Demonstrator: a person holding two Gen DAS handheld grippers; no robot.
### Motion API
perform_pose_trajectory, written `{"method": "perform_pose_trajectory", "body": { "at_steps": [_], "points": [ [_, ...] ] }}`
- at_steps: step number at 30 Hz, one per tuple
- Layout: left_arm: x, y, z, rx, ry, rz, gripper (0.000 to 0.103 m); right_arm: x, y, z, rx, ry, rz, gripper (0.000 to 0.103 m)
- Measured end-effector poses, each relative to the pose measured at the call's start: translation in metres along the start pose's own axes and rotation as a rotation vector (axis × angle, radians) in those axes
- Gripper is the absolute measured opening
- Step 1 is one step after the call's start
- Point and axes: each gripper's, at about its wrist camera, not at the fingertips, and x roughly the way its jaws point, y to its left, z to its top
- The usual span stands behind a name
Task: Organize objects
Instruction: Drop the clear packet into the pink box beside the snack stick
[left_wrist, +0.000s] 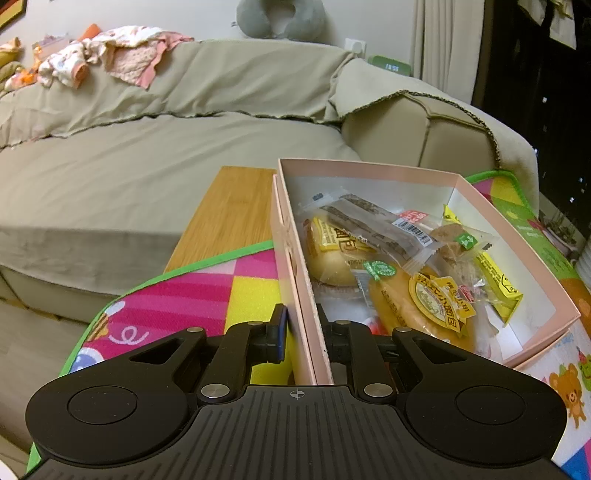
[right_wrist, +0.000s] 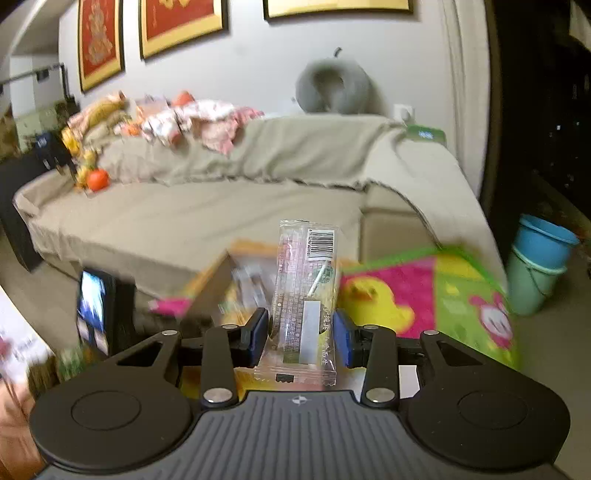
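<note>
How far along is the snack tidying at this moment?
Done: several wrapped breads and snacks already lie in the pink box. In hand: the left gripper clamps the box's near wall; the right gripper holds a clear snack packet upright. Left: getting that packet into the box.

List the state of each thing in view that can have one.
pink box: open, no lid on, holding wrapped breads and snacks
left tool: shut on the pink box's near wall
right tool: shut on a clear snack packet
clear snack packet: sealed, upright, lifted
round bread: wrapped, lying in the box
green clock: display lit
</note>
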Motion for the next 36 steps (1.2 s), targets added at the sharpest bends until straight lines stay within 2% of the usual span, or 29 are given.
{"method": "perform_pose_trajectory", "body": {
  "at_steps": [4,8,12,19,21,23,25,26,27,31,36],
  "points": [
    [0.001,0.000,0.000,-0.007,0.003,-0.005,0.016,0.035,0.004,0.031,0.042,-0.001,0.020,0.038],
    [0.001,0.002,0.000,-0.016,0.008,-0.013,0.017,0.075,0.010,0.046,0.065,0.025,0.027,0.038],
    [0.000,0.004,-0.001,-0.024,0.009,-0.021,0.017,0.110,0.011,0.050,0.097,0.057,0.026,0.038],
    [0.000,0.003,-0.002,-0.028,0.002,-0.022,0.017,0.141,0.011,0.041,0.117,0.086,0.010,0.042],
    [0.000,0.003,-0.001,-0.029,0.002,-0.022,0.018,0.144,0.009,0.036,0.111,0.098,0.007,0.049],
    [0.000,0.003,-0.001,-0.028,0.002,-0.023,0.018,0.144,0.008,0.030,0.095,0.109,0.008,0.050],
    [0.000,0.003,-0.001,-0.028,0.002,-0.024,0.018,0.140,0.007,0.020,0.058,0.119,0.006,0.059],
    [0.000,0.003,-0.001,-0.028,0.002,-0.023,0.018,0.137,0.006,0.015,0.032,0.120,0.001,0.068],
    [0.000,0.003,-0.001,-0.027,0.002,-0.022,0.018,0.133,0.006,0.009,0.007,0.119,-0.008,0.073],
    [0.004,-0.005,0.002,-0.005,0.009,0.010,0.017,0.116,0.004,-0.030,-0.104,0.154,-0.051,0.075],
    [0.028,-0.038,0.019,0.046,0.007,0.029,0.016,0.110,-0.002,-0.081,-0.145,0.199,-0.090,0.074]
  ]
}}
